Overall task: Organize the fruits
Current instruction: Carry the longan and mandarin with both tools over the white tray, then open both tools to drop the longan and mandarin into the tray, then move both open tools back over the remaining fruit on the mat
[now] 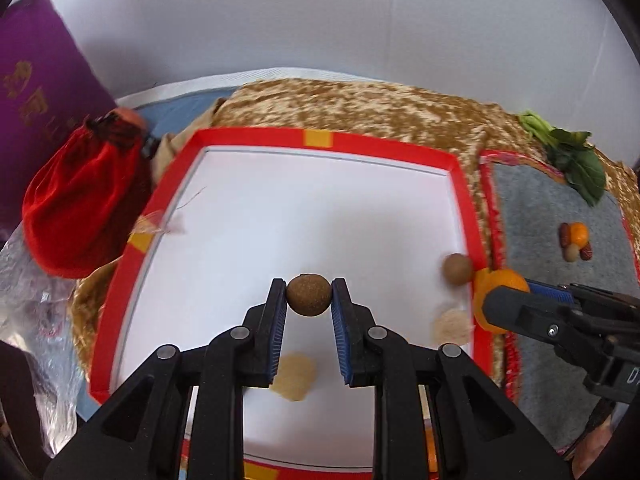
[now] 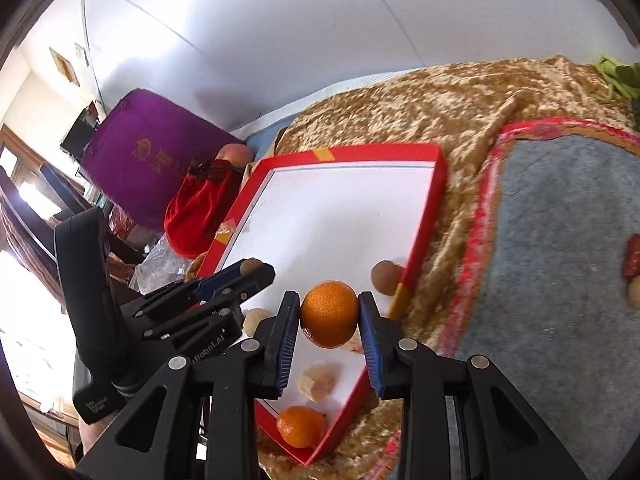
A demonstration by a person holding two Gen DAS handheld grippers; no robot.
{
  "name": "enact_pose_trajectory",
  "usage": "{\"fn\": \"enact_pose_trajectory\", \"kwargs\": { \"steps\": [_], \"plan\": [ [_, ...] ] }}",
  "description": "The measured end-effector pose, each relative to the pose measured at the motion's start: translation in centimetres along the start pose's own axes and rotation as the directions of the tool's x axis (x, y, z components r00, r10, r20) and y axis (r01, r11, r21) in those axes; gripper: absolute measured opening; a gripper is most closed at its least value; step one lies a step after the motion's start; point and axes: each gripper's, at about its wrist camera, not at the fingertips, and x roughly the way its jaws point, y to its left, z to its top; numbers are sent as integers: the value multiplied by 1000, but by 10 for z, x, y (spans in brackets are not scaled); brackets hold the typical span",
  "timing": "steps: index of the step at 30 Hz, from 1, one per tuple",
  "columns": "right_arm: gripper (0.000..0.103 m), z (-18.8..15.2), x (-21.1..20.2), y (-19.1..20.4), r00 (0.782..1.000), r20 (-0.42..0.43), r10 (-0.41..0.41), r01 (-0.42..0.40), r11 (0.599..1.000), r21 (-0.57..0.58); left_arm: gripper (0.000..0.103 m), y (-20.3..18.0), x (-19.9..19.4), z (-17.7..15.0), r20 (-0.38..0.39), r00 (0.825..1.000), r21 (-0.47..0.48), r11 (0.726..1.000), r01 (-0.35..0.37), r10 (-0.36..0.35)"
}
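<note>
My left gripper (image 1: 309,294) is shut on a small brown round fruit (image 1: 308,294) and holds it above the white floor of a red-rimmed tray (image 1: 256,136). My right gripper (image 2: 329,314) is shut on a tangerine (image 2: 329,314) over the tray's near right part (image 2: 424,216); it shows in the left wrist view (image 1: 498,280) at the tray's right rim. A second brown fruit (image 1: 457,267) lies in the tray by the right rim. Pale lumpy pieces (image 1: 295,376) and another tangerine (image 2: 301,426) also lie in the tray.
A grey mat (image 1: 540,216) right of the tray holds a small pile of fruits (image 1: 575,241) and leafy greens (image 1: 576,160). A red pouch (image 1: 84,200) and a purple cushion (image 1: 36,96) stand left of the tray. A gold cloth (image 1: 360,104) covers the surface.
</note>
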Motion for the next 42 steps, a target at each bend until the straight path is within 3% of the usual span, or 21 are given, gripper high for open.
{"fn": "enact_pose_trajectory", "kwargs": {
  "steps": [11, 21, 23, 26, 27, 31, 34, 37, 42],
  "plan": [
    [30, -18, 32, 21, 999, -42, -34, 29, 994, -102, 20, 16, 11, -6, -68, 996, -17, 998, -53, 51],
    [33, -23, 35, 32, 998, -57, -31, 23, 990, -136, 20, 20, 20, -8, -118, 986, -22, 992, -123, 119],
    [34, -22, 32, 34, 998, -54, -27, 19, 990, -141, 22, 23, 20, -7, -123, 980, -26, 987, -161, 156],
    [36, -20, 26, 35, 999, -45, -8, 2, 991, -131, 35, 24, 18, -6, -119, 973, -30, 979, -204, 199],
    [36, -19, 23, 35, 999, -42, -4, -2, 992, -128, 42, 23, 16, -6, -111, 969, -26, 974, -225, 221],
    [37, -15, 10, 32, 1000, -20, 10, -12, 994, -111, 48, 18, 2, 0, -41, 955, -29, 955, -296, 294],
    [37, -12, -4, 28, 1000, -3, 16, -16, 995, -95, 60, 6, -13, 6, 51, 934, -37, 935, -352, 353],
    [41, -6, -26, 17, 1000, 30, 2, 0, 996, -85, 61, -15, -22, 8, 132, 931, -22, 940, -339, 339],
    [43, 4, -72, -27, 995, 88, -47, 48, 999, -13, 68, -81, -22, 8, 231, 943, 159, 947, -279, 239]
  ]
}}
